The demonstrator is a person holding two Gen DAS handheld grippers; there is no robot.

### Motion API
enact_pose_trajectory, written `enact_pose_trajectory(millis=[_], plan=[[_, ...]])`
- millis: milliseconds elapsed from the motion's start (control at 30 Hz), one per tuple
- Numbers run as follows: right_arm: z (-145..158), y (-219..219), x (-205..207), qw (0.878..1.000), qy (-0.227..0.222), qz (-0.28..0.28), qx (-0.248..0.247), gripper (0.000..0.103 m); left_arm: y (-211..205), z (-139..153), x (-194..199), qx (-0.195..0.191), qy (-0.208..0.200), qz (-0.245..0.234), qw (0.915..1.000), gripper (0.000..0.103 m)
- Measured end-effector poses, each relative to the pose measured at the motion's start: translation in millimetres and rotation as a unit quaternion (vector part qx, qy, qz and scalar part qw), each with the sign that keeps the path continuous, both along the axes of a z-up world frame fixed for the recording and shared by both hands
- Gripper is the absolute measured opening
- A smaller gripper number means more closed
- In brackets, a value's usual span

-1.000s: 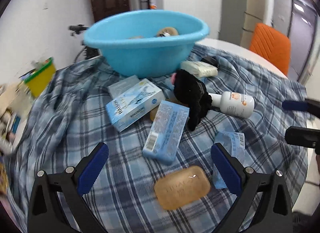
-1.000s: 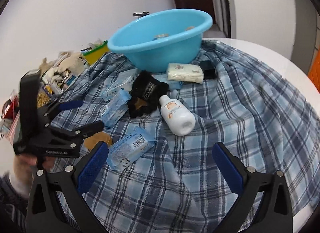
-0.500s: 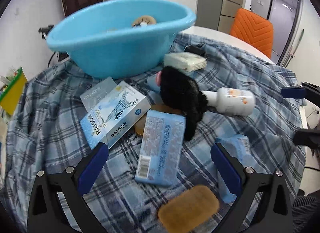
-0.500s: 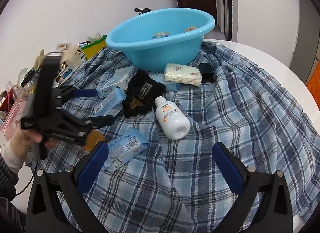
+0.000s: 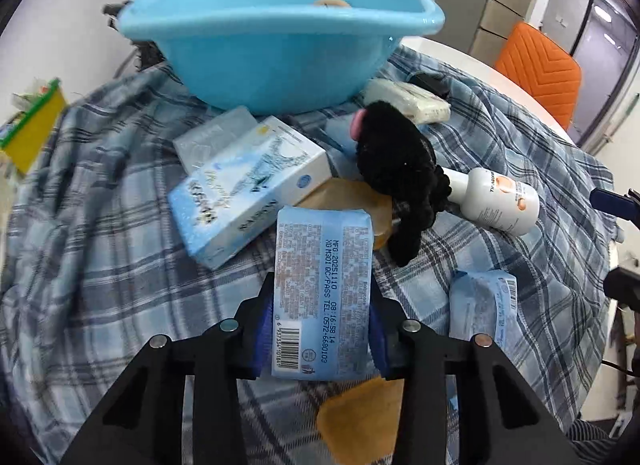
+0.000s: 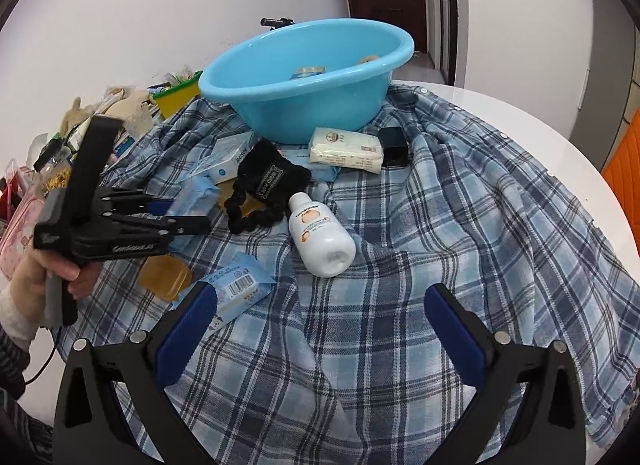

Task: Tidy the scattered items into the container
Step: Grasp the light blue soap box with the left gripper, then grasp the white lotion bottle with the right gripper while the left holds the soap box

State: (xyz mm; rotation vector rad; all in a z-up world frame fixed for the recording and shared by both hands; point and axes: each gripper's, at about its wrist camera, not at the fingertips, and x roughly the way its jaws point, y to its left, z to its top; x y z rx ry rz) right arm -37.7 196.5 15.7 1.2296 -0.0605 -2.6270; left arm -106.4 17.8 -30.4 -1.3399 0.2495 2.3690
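The jaws of my left gripper (image 5: 320,317) are closing onto a light blue wipes pack (image 5: 324,265), and the blue pads press its two long sides. The pack lies on the plaid cloth (image 5: 100,265), its far end resting on an amber soap bar (image 5: 352,193). The blue basin (image 5: 280,53) stands behind it with a few items inside. In the right wrist view the left gripper (image 6: 176,213) reaches in from the left. My right gripper (image 6: 320,329) is open above bare cloth, in front of a white bottle (image 6: 320,233).
A blue-white box (image 5: 248,189), a black fabric pouch (image 5: 400,177), a cream pack (image 6: 344,151), a small black box (image 6: 394,147), a second blue pack (image 6: 240,289) and another amber soap (image 6: 164,277) lie around. Clutter fills the table's left edge (image 6: 60,145). An orange chair (image 5: 540,69) stands at the right.
My left gripper moved forward and down over the blue pack, and its jaws went from wide open to shut on it. The right gripper stayed where it was.
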Motion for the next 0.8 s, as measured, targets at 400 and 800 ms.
enact_pose_trajectory(millis=[400,800], plan=[[-15,-8,-12,1.000,0.007,0.011,0.000,0.103,-26,31,88,0.042,0.083,0.134,0.9867,0.042],[-24,-21,-41,0.999,0.029,0.015,0.039,0.103,-24,22,86,0.042,0.066,0.137,0.9875,0.042]])
